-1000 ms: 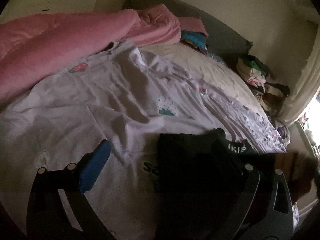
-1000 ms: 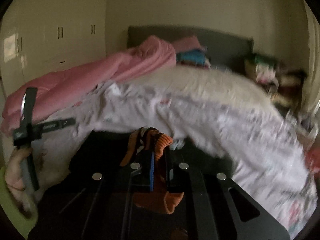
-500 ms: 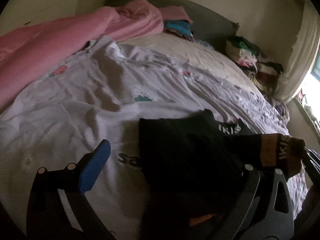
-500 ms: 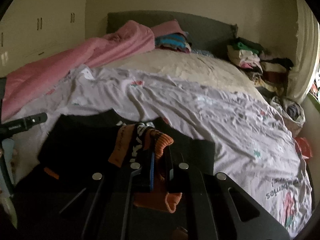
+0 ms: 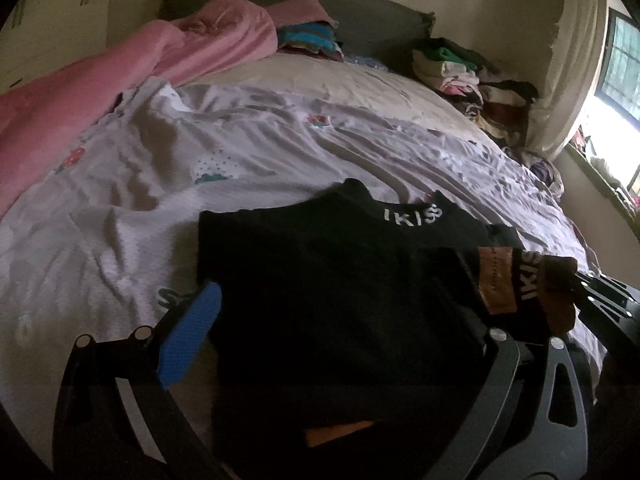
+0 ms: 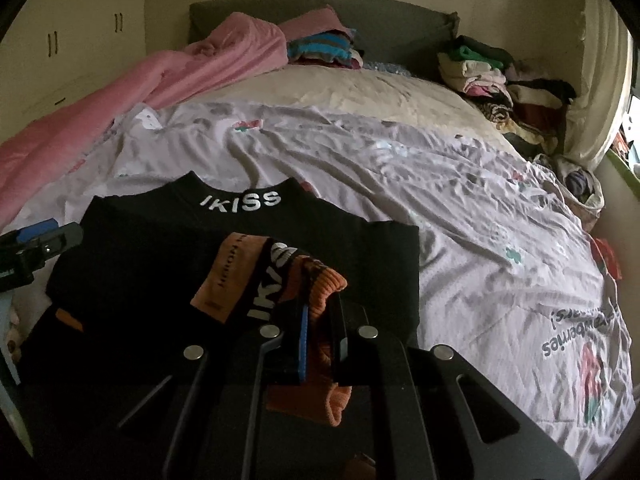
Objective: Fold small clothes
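Right wrist view: right gripper (image 6: 318,330), jaws clamped on the orange cuff (image 6: 320,292) of the black garment (image 6: 168,252) lying on the bed (image 6: 440,184); left gripper (image 5: 344,340), jaws wide apart, garment between them

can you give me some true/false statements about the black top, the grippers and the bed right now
1. The right gripper is shut on the orange ribbed cuff of the black IKISS top. True.
2. The left gripper is clamped on the top's collar. False: its fingers stand wide apart, with the garment's body between them and no pad pressing on it.
3. The black top lies on a pale printed bedsheet. True.
4. The pink blanket covers the black top. False: it is bunched along the far left side of the bed, apart from the top.
5. A pile of folded clothes sits at the far right corner near the grey headboard. True.
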A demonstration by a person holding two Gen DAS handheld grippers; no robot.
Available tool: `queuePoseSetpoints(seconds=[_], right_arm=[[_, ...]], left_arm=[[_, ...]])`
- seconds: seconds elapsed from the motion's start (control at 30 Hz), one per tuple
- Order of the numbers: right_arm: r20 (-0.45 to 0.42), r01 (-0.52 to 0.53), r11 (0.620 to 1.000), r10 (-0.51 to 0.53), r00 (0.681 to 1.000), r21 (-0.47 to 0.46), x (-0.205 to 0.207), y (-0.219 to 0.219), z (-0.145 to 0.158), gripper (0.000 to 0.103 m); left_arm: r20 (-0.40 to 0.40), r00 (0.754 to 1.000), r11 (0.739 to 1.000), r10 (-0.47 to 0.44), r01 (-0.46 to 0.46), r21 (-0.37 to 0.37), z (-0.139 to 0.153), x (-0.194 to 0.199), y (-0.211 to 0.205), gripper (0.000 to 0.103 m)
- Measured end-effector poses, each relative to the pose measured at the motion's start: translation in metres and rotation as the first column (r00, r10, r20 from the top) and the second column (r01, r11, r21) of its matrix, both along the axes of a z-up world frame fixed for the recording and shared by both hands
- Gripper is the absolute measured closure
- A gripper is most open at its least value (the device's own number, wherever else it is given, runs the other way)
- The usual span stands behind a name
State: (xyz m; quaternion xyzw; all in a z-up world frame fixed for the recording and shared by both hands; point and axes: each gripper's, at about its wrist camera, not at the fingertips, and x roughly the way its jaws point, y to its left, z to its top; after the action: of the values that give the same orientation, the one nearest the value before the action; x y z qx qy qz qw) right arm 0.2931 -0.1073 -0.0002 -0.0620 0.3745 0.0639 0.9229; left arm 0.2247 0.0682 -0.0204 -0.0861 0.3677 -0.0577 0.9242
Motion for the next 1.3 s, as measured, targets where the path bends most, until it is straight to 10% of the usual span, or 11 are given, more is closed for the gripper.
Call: queuePoseSetpoints(seconds=[0.67, 0.8, 0.97, 1.3], right_arm=[[-0.042, 0.08, 0.996, -0.081, 0.996, -0.039, 0.006, -0.012, -0.012, 0.087], [-0.015, 0.092, 0.995, -0.092, 0.996, -0.025, -0.003, -0.017, -0.007, 0.086], [0.007, 0.042, 0.999, -0.042, 0.999, 0.006, -0.016, -0.012, 0.0, 0.085], [-0.038, -0.131, 0.991, 0.132, 0.99, 0.042, -0.019, 0.038, -0.008, 0.076]], left_arm=[[-0.046, 0.992, 0.993, -0.114, 0.116, 0.038, -0.013, 0.0, -0.035, 0.011], [-0.062, 0.988, 0.989, -0.141, 0.144, 0.043, -0.015, 0.001, -0.04, 0.02], [-0.119, 0.975, 0.98, -0.19, 0.196, 0.039, -0.026, 0.004, -0.047, 0.066], [-0.191, 0.961, 0.979, -0.202, 0.198, -0.039, -0.042, 0.005, -0.032, 0.072]])
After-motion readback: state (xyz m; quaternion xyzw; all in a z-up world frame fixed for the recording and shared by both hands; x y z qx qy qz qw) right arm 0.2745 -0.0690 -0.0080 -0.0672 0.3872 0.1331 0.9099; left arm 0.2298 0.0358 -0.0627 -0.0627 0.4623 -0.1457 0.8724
